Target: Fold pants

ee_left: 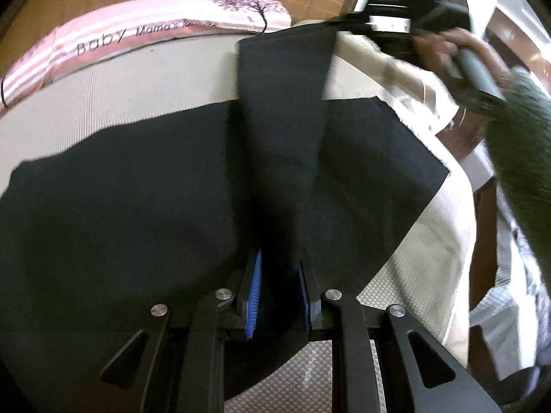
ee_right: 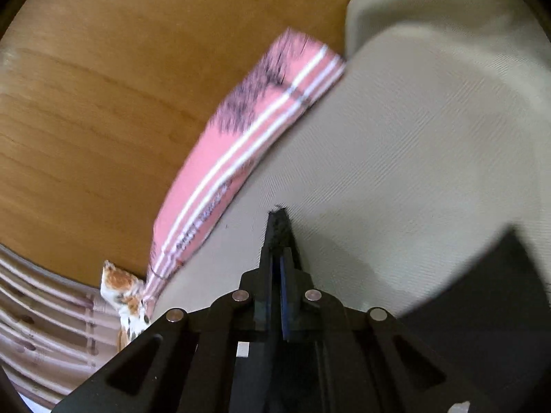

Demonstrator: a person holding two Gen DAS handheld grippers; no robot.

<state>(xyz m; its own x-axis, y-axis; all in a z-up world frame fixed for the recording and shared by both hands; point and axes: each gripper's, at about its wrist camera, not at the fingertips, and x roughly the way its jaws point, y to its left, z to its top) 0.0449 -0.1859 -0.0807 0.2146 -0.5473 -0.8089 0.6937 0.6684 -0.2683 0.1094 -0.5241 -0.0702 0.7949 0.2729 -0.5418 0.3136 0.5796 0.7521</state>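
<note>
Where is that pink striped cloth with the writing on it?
The pink striped cloth lies along the far edge of the beige bed, against the wooden board, beyond the black pants.

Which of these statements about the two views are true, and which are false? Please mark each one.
1. The left tool grips black fabric of the pants. True.
2. The right tool stands wide open. False: its fingers are shut together, with a bit of dark fabric at the tips.
3. A pink striped cloth lies at the far edge of the beige mattress. True.
4. The pants are light blue. False: they are black.
5. The word "Baby" is printed on the pink striped cloth. True.
6. The pants lie on a bare wooden floor. False: they lie on the beige mattress.
</note>
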